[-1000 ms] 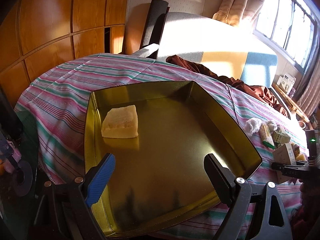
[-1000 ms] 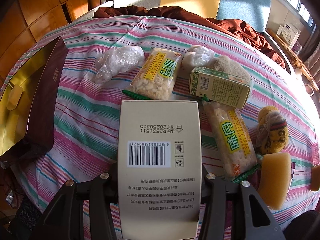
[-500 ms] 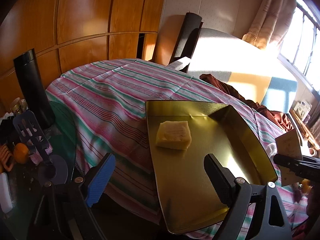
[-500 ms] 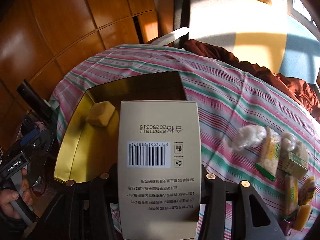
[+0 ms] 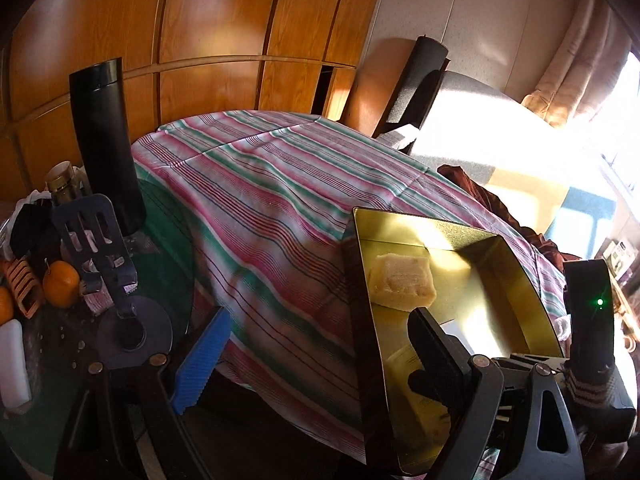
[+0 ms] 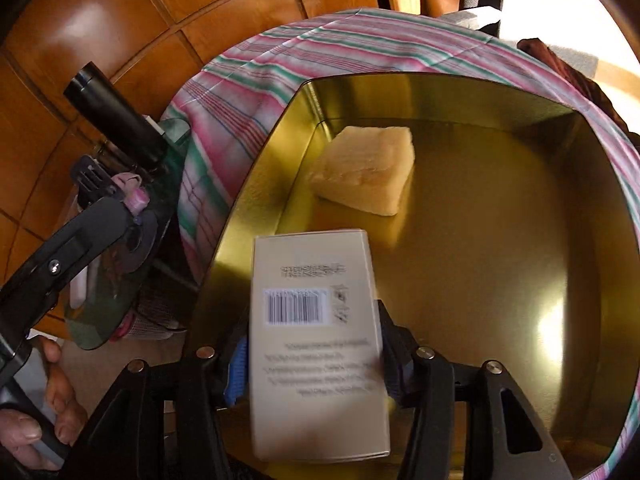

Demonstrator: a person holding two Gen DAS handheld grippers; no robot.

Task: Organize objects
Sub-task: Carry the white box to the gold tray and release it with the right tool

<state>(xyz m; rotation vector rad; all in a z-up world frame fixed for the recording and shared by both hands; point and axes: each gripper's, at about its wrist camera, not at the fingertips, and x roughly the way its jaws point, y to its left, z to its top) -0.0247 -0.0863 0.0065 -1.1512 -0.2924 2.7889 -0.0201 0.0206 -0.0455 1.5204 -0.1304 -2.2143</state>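
The beige carton [image 6: 320, 344] is now seen over the near-left part of the gold tin [image 6: 580, 264], whereas a second ago it was held above the striped tablecloth [image 5: 272, 208] among the loose snack packets. The jaws of the right gripper [image 6: 314, 356] are opening, and the carton, blurred, is between them with the pads no longer seen pressing on it, so it is judged to be in the act of being released into the tin. The pale yellow block [image 6: 366, 168] is lying toward the tin's far-left corner, just beyond the carton and apart from it. The left gripper [image 5: 316, 356] is held wide open and empty beside the tin's left edge, having been swung off the tin. With this drop, two items are judged to be stowed, while the remaining packets are still to be fetched.
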